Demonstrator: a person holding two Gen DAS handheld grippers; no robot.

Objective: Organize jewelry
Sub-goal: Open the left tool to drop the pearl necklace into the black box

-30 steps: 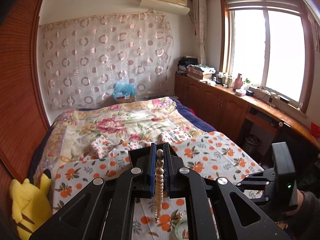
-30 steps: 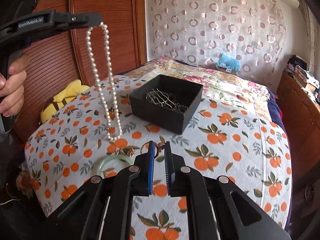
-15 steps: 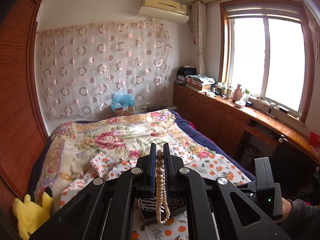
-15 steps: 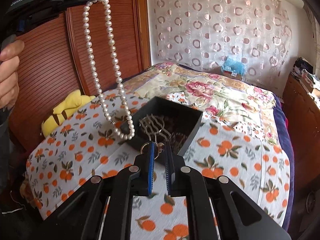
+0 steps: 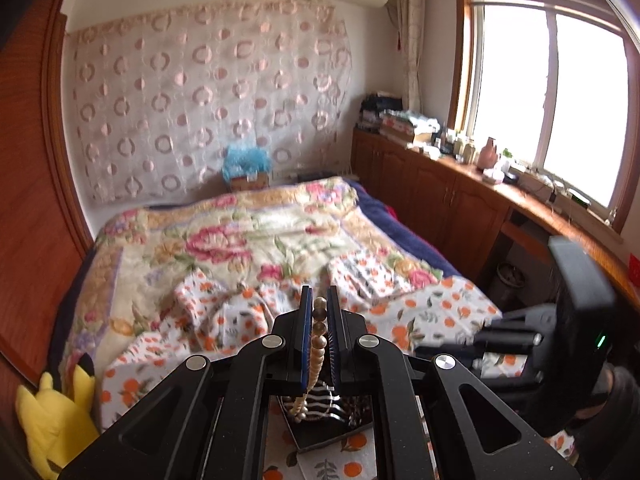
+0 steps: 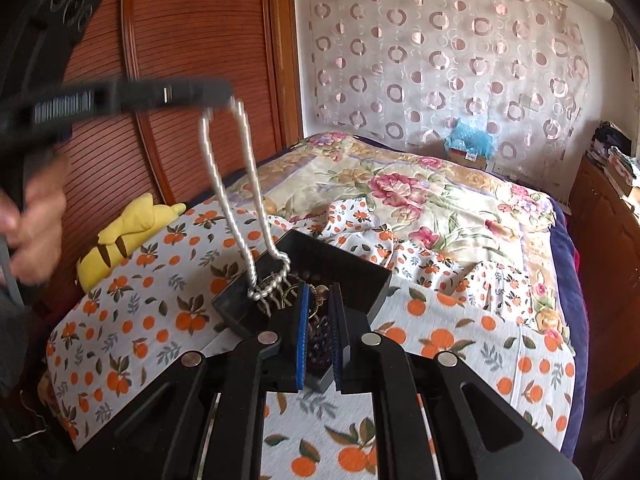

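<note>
My left gripper is shut on a pearl necklace. In the right wrist view the necklace hangs from the left gripper, and its lower end rests in the black jewelry box. The box holds several metal hair combs. My right gripper hovers over the box, jaws slightly parted, with a small gold earring between them; whether the pads still pinch it I cannot tell.
The box sits on an orange-print cloth spread over a floral quilt. A yellow plush toy lies at the bed's left edge. A wooden wardrobe stands at the left; cabinets and a window at the right.
Both grippers moved over the black box. The left gripper came down, so the necklace's lower end dropped into the box. The right gripper's jaws have parted slightly.
</note>
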